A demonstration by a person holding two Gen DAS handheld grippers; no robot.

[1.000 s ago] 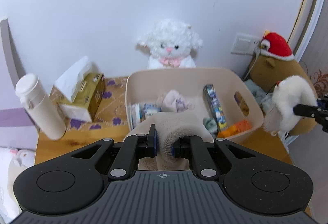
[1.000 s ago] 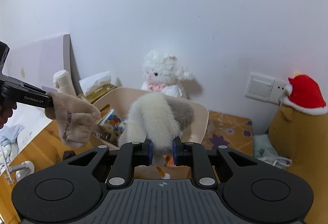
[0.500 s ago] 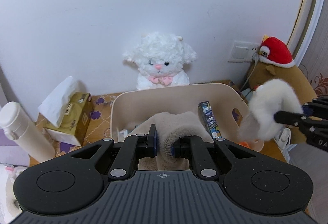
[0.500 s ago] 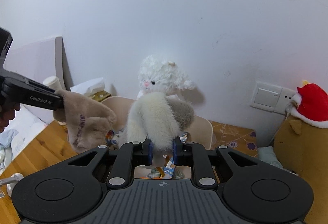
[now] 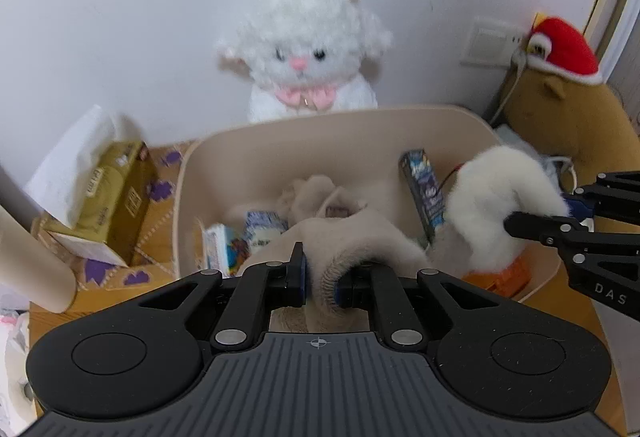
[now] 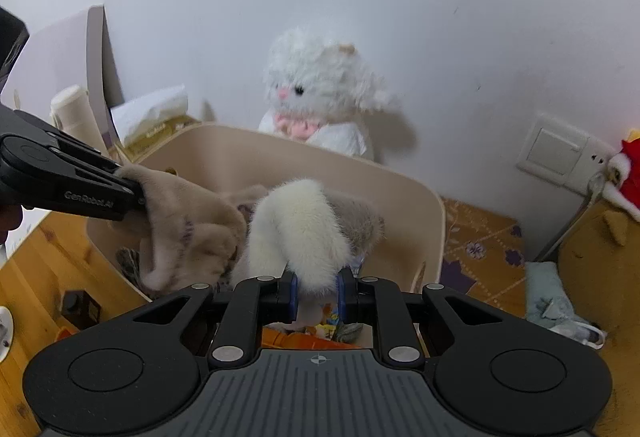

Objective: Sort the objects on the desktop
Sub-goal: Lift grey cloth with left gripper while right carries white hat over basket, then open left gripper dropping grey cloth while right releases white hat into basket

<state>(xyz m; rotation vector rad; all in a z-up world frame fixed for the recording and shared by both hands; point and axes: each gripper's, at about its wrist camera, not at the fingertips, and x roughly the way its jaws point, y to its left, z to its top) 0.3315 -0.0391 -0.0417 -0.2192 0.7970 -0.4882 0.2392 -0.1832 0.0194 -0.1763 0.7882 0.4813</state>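
Your left gripper [image 5: 320,273] is squeezing a tan sock [image 5: 352,241] between its jaws, which are closed tight on the soft cloth. The sock is hanging over the near side of the cream bin [image 5: 336,129], just above the things inside it. Your right gripper [image 6: 316,287] is squeezing a fluffy white sock [image 6: 304,233] with its jaws closed on it too. That sock is hanging over the bin as well, just beside the tan one, and the two look like they are touching.

Inside the bin, a blue box [image 5: 424,189] is leaning against the right wall, small cartons [image 5: 240,241] are lying near the left wall, and something orange [image 5: 500,277] is sitting in the near right corner.

Behind the bin, a white lamb toy [image 5: 308,53] is sitting against the wall. Left of the bin, a gold tissue box [image 5: 116,197] is sitting on the desk [image 6: 36,269]. Right of the bin, a brown plush toy [image 5: 568,109] is wearing a red hat.
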